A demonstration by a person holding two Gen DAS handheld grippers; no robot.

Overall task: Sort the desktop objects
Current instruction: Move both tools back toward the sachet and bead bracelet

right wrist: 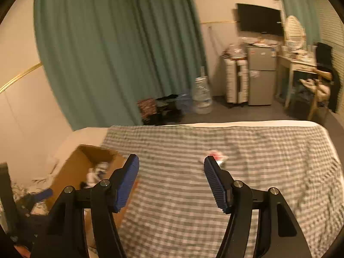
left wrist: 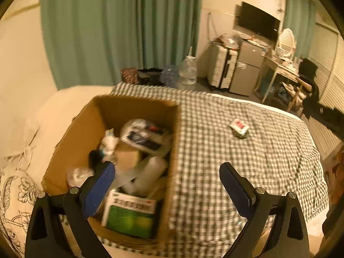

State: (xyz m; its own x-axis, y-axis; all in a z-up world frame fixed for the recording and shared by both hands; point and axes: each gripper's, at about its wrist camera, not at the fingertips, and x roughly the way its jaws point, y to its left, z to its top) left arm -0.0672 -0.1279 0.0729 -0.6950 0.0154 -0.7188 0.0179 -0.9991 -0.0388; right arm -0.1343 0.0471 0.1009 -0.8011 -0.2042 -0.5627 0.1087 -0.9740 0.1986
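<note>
Left wrist view: brown cardboard box, lower left, nearly full; one small white-and-red packet remains, centre right; both grippers' fingers spread, empty.

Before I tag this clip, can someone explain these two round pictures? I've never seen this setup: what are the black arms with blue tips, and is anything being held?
There is no robot here: a person holds one grasping tool in each hand, and a fisheye camera on each looks forward along its two blue-padded fingers. The left tool is seen in the left wrist view, open and empty, over the near edge of a cardboard box full of packets. The right tool is seen in the right wrist view, also open and empty, above a checked cloth. One small white-and-red packet lies loose on the cloth beyond it. The pictures are slightly blurred.
</note>
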